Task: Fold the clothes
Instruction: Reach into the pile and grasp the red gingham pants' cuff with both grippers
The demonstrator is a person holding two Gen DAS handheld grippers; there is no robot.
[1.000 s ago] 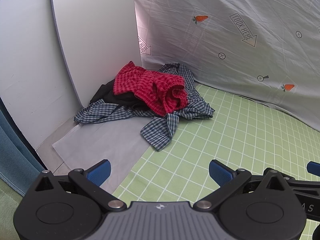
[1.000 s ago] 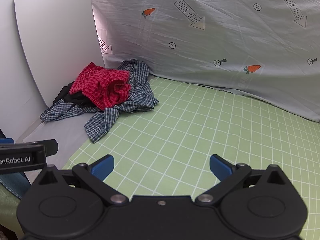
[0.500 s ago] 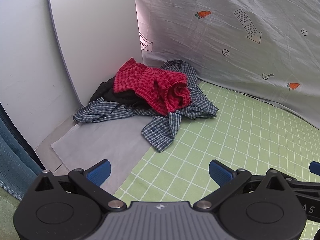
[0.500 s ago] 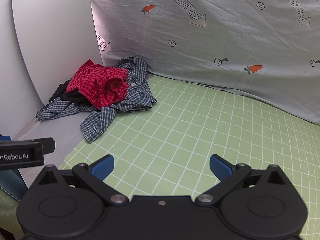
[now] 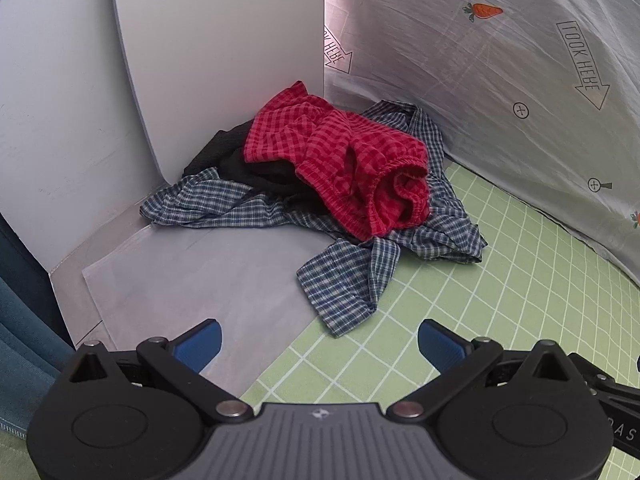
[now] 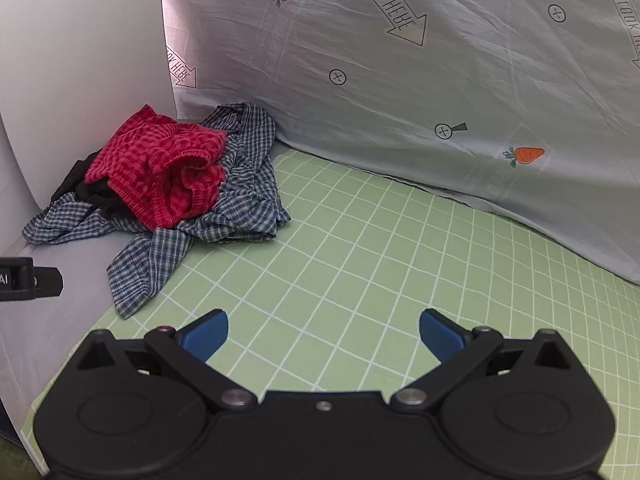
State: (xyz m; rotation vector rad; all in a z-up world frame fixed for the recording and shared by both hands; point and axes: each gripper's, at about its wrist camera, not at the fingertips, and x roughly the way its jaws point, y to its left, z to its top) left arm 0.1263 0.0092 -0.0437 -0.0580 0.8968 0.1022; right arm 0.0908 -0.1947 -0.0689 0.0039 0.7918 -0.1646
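Note:
A pile of clothes lies in the far left corner. On top are red checked shorts (image 5: 344, 168) (image 6: 160, 168). Under them lie a black garment (image 5: 248, 164) (image 6: 88, 188) and a blue plaid shirt (image 5: 352, 276) (image 6: 240, 200) that spreads forward onto the green grid sheet (image 5: 500, 300) (image 6: 380, 260). My left gripper (image 5: 319, 344) is open and empty, a little short of the shirt's near edge. My right gripper (image 6: 323, 332) is open and empty over the green sheet, to the right of the pile.
A white panel (image 5: 208, 60) (image 6: 72, 60) stands behind and left of the pile. A pale printed cloth (image 5: 500, 80) (image 6: 420, 80) hangs along the back. A grey sheet (image 5: 192, 272) lies left of the green one. Part of the left gripper (image 6: 28, 280) shows at the left edge of the right wrist view.
Both grippers have moved forward toward the pile, which now looks larger and nearer in both views. Both stay open. The clothes have not moved.

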